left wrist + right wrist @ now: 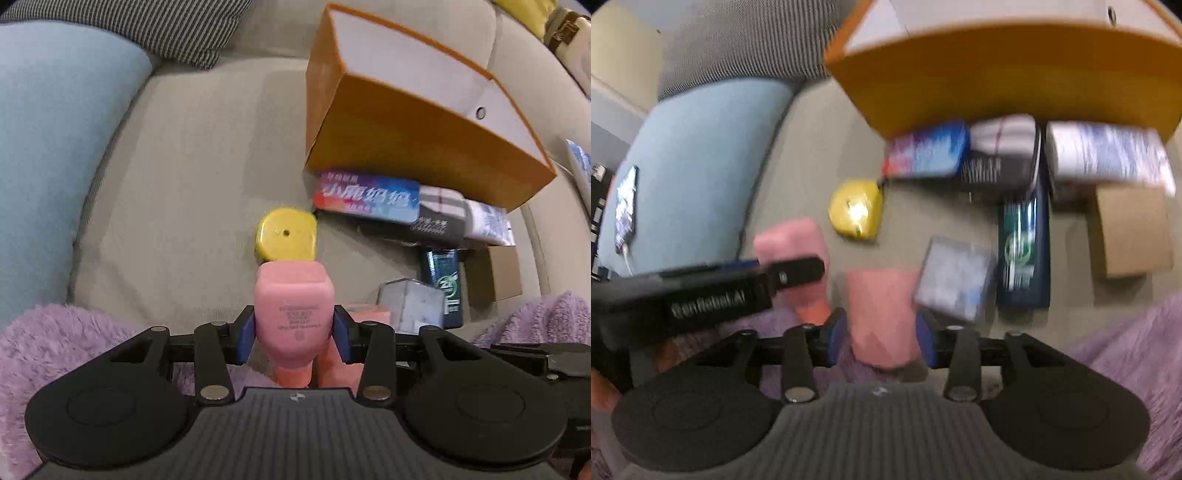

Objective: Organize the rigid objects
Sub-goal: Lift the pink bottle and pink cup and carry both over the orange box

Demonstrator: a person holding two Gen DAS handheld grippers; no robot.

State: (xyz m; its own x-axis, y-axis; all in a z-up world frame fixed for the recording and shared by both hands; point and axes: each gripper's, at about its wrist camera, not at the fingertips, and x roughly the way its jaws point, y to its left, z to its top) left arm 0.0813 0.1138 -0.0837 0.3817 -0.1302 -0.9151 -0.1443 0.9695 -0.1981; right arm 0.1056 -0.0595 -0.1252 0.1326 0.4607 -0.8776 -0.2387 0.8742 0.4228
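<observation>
Beige sofa seat [192,155], left hand-held gripper [294,334] clamped on pink bottle [294,306], right hand-held gripper [882,338] gripping pink box [882,314]

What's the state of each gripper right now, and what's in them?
Left gripper: closed on a pink tube, fingers pressing both its sides.
Right gripper: closed on a pink box; the view is blurred.

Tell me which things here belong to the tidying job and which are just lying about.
Job: pink bottle in left claw; pink box in right claw; orange box; yellow case; dark bottle.
Lying about: blue cushion; purple blanket.
</observation>
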